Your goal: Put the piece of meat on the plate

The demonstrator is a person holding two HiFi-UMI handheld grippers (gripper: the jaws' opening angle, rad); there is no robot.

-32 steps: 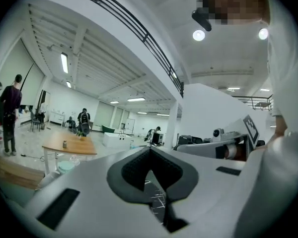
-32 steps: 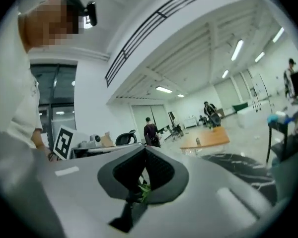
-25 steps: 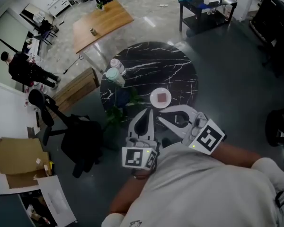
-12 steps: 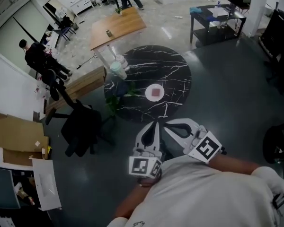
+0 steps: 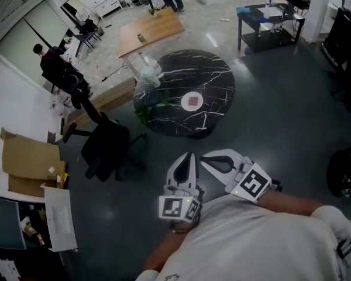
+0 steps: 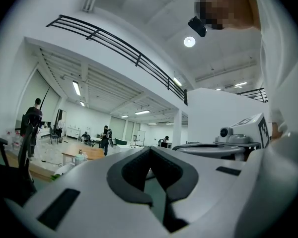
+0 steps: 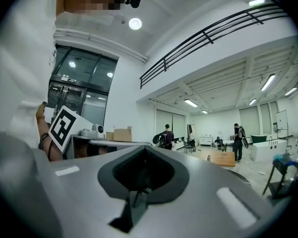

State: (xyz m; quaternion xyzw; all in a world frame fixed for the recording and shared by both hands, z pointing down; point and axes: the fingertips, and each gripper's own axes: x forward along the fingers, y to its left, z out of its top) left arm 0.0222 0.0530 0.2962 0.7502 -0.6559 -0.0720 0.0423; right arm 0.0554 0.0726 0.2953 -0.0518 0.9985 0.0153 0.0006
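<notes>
Jaws clenched on nothing: left gripper (image 5: 190,155) and right gripper (image 5: 202,157) sit side by side near the body, pointing level.
The meat (image 5: 192,102) lies on the plate (image 5: 183,103), far off on the table (image 5: 213,78), well apart from both grippers. The task looks done, so the step in hand seems to be backing off and no further move is called for. Against the earlier frame, table and plate now lie much farther away, and the jaws are shut as before.

White-veined black table (image 5: 216,75) bears a white plate (image 5: 183,102) with reddish-brown meat (image 5: 192,102).
</notes>
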